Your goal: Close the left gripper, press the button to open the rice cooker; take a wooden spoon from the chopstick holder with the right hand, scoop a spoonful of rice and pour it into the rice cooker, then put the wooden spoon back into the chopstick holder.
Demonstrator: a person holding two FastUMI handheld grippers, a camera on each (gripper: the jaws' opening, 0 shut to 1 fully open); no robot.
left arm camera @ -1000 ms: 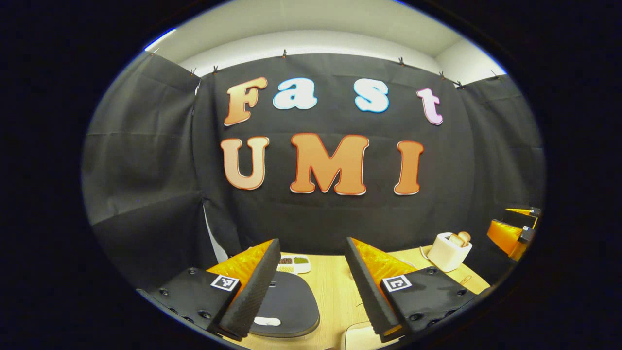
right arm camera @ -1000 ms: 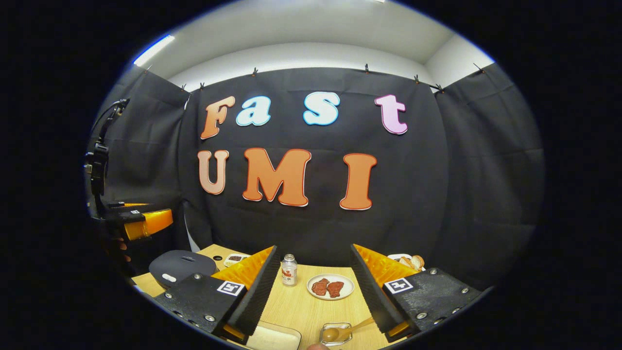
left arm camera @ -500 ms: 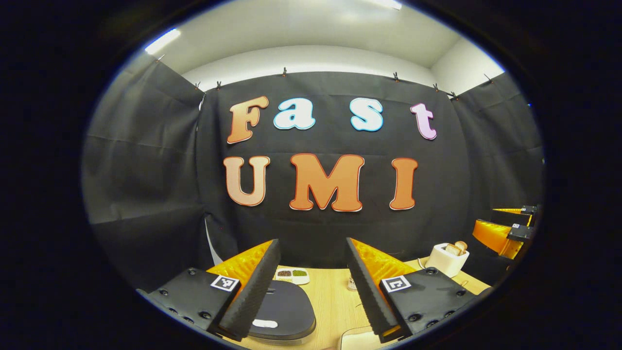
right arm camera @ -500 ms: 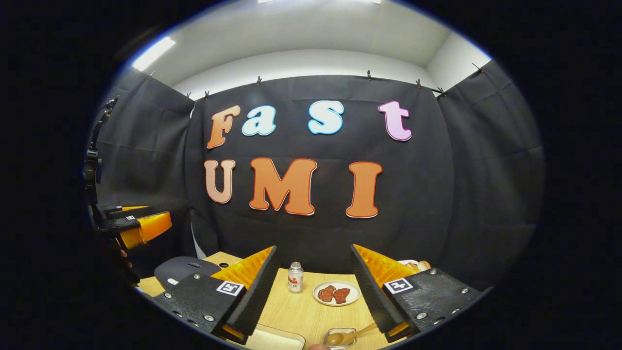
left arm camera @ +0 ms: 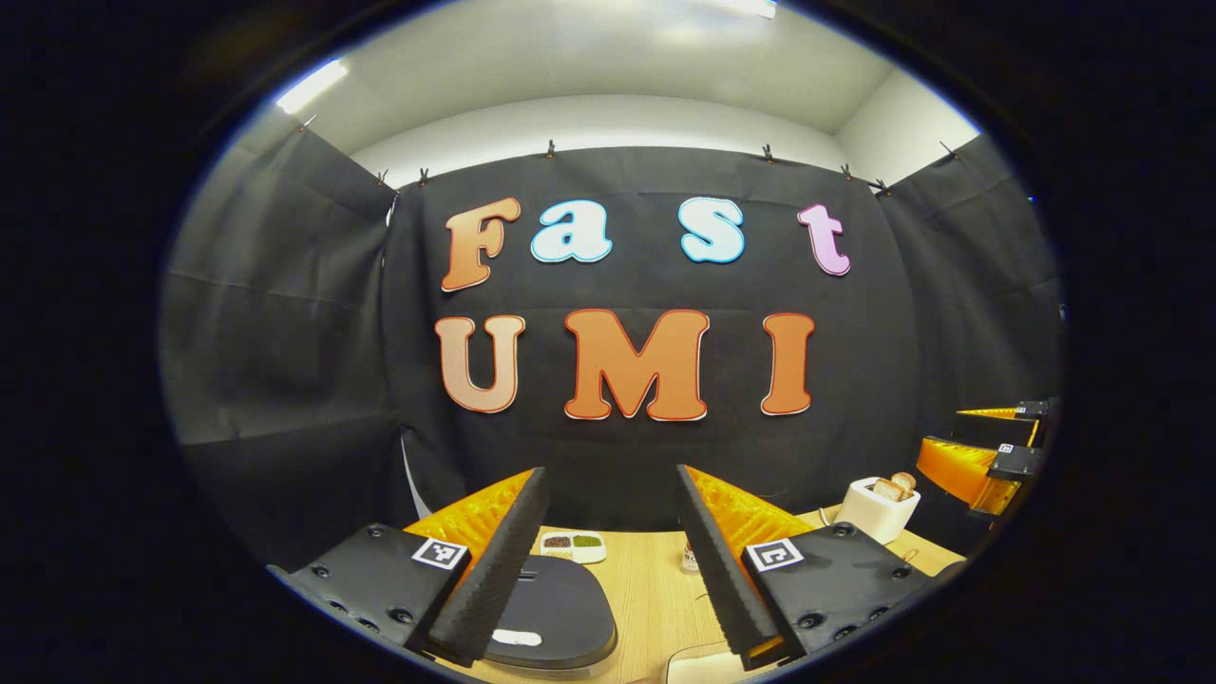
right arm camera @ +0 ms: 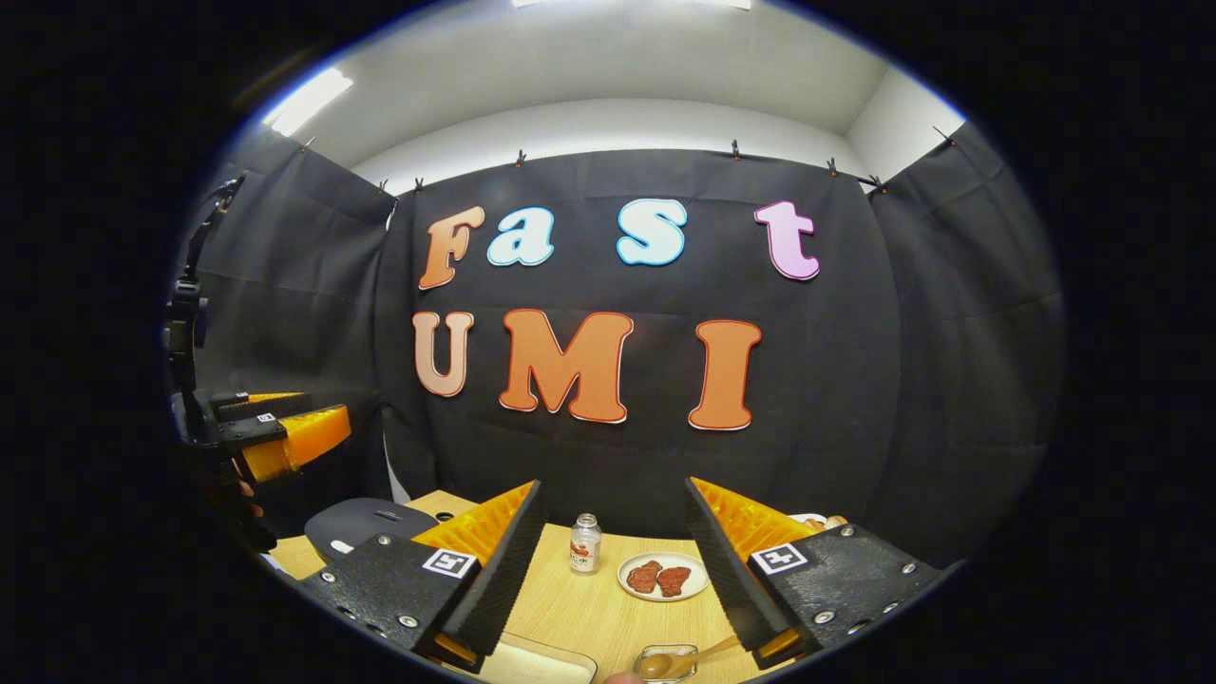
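Observation:
The dark grey rice cooker [left arm camera: 560, 608] sits closed on the wooden table, its pale button [left arm camera: 518, 637] at the near edge. My left gripper [left arm camera: 610, 475] hangs open above it, with the lid showing between the fingers. In the right gripper view the cooker [right arm camera: 366, 525] stands at the left, under the left gripper [right arm camera: 318, 410]. My right gripper [right arm camera: 613, 486] is open and holds nothing. A wooden spoon [right arm camera: 698, 654] rests with its bowl in a small glass dish [right arm camera: 665, 662] near the right finger. The right gripper [left arm camera: 950, 432] also shows at the far right of the left gripper view.
A small tray of beans [left arm camera: 573, 543] lies behind the cooker. A white toaster [left arm camera: 879, 508] with toast stands at the right. A small bottle [right arm camera: 584, 544] and a plate of red meat [right arm camera: 663, 577] sit mid-table. A pale tray [right arm camera: 537, 665] lies at the near edge.
Both views have tilted upward, so the table and its objects sit lower in the frames. Both grippers have stayed open with nothing in them.

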